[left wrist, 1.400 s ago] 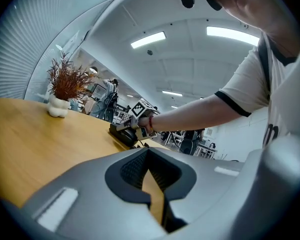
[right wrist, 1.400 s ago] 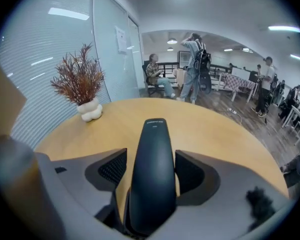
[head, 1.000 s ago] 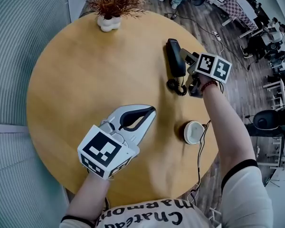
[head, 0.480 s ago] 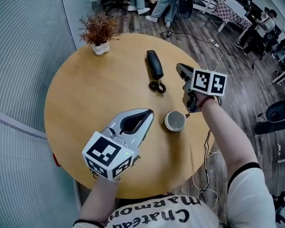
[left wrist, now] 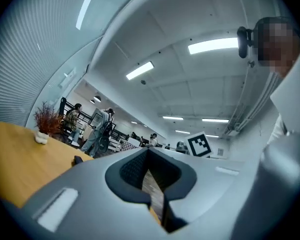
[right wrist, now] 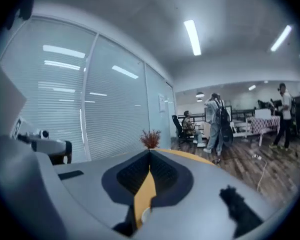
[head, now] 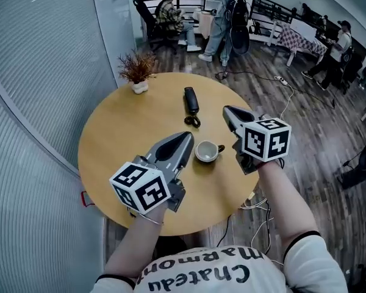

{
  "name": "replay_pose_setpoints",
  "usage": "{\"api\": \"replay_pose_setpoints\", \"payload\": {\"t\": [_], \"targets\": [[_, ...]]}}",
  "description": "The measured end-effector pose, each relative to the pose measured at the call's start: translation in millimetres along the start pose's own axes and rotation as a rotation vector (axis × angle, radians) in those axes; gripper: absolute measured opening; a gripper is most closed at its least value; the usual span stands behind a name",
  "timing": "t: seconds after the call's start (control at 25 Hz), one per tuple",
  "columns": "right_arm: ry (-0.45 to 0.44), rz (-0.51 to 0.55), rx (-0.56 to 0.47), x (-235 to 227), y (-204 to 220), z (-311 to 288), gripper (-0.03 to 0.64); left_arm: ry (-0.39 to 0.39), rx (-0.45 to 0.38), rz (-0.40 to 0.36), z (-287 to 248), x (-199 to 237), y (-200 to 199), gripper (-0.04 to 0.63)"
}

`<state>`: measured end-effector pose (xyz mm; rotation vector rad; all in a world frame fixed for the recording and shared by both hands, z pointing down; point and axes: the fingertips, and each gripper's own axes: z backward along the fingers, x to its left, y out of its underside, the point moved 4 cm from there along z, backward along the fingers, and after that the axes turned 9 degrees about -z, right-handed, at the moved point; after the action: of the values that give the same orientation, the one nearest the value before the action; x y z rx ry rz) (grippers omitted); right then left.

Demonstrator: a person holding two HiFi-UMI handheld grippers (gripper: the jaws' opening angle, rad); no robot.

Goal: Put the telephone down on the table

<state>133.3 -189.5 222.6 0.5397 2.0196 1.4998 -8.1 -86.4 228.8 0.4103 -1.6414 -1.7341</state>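
Telephone (head: 191,100) lies flat on the far part of the table (head: 110,145), its coiled cord (head: 193,121) bunched at its near end, and neither gripper touches it, so we judge the task done, with nothing left but to keep our hands clear. Our right gripper (head: 227,110) has its jaws pressed together on nothing and hangs over the table's right side, near the phone but apart from it. Our left gripper (head: 187,137) is closed at the tips as well, with only the table showing through the gap behind them, and it sits over the middle of the table, just left of the cup (head: 206,152). The phone rests well in from the far rim, so we see no risk of it sliding off. The cup stands between our two grippers and is the one thing we could knock. The plant (head: 138,72) sits by the far left rim, well out of the way, and the left half of the table offers wide free room.
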Motion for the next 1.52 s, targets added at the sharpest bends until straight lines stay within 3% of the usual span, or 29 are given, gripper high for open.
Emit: {"api": "replay_pose_setpoints", "payload": {"t": [0.16, 0.28, 0.44, 0.72, 0.92, 1.16, 1.52], "targets": [[-0.047, 0.179, -0.053, 47, -16, 59, 0.017, 0.018, -0.051, -0.096, 5, -57, -32, 0.006], [-0.071, 0.148, -0.112, 71, -24, 96, 0.017, 0.045, -0.053, -0.189, 13, -90, -48, 0.006], [-0.068, 0.095, -0.146, 92, -20, 109, 0.017, 0.052, -0.040, -0.256, 25, -89, -56, 0.006], [-0.059, 0.050, -0.127, 60, -7, 166, 0.017, 0.089, -0.049, -0.182, -6, -148, -52, 0.006], [-0.078, 0.048, -0.123, 66, 2, 173, 0.015, 0.120, -0.066, -0.144, -3, -159, -47, 0.005], [-0.069, 0.053, -0.117, 67, 5, 175, 0.015, 0.114, -0.033, -0.184, -1, -166, -45, 0.006], [-0.045, 0.071, -0.111, 66, 9, 171, 0.015, 0.090, -0.042, -0.180, 6, -156, -41, 0.006]]}}
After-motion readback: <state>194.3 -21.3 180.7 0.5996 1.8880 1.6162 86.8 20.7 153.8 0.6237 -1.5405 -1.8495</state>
